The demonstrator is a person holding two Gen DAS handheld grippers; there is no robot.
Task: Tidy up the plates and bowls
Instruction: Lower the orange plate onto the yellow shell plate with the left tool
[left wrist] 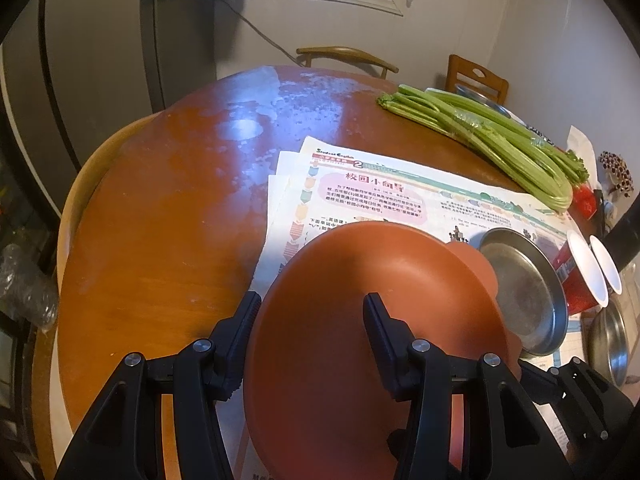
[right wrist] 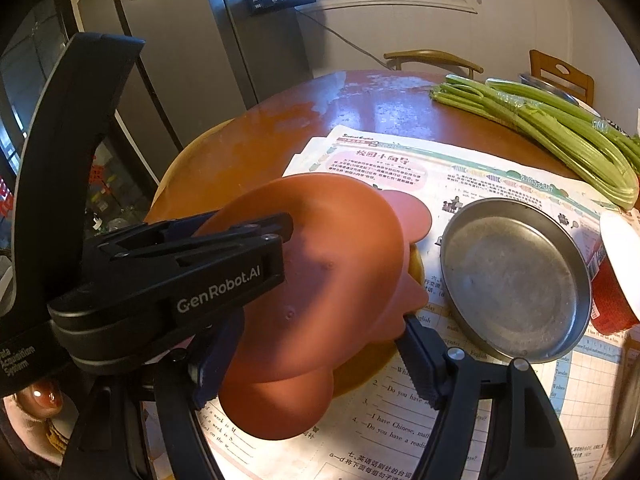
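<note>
Currently the left gripper (left wrist: 310, 312) pinches the red bowl's (left wrist: 360, 320) rim, tilted just left of the steel plate (left wrist: 524, 292). Right gripper (right wrist: 304, 360) flanks the bowl; whether it grips, I cannot tell. That steep tilt could let it slip.

One brown plate (left wrist: 360, 300), one steel plate (left wrist: 520, 292), one steel bowl (left wrist: 608, 340), two red cups (left wrist: 580, 280), one celery bunch (left wrist: 500, 140), two chairs (left wrist: 348, 58).

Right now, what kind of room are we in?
Probably a home kitchen or dining room. There's a round wooden table with a bunch of green celery stalks on it, wooden chairs tucked behind, and a tall grey fridge by the window.
</note>
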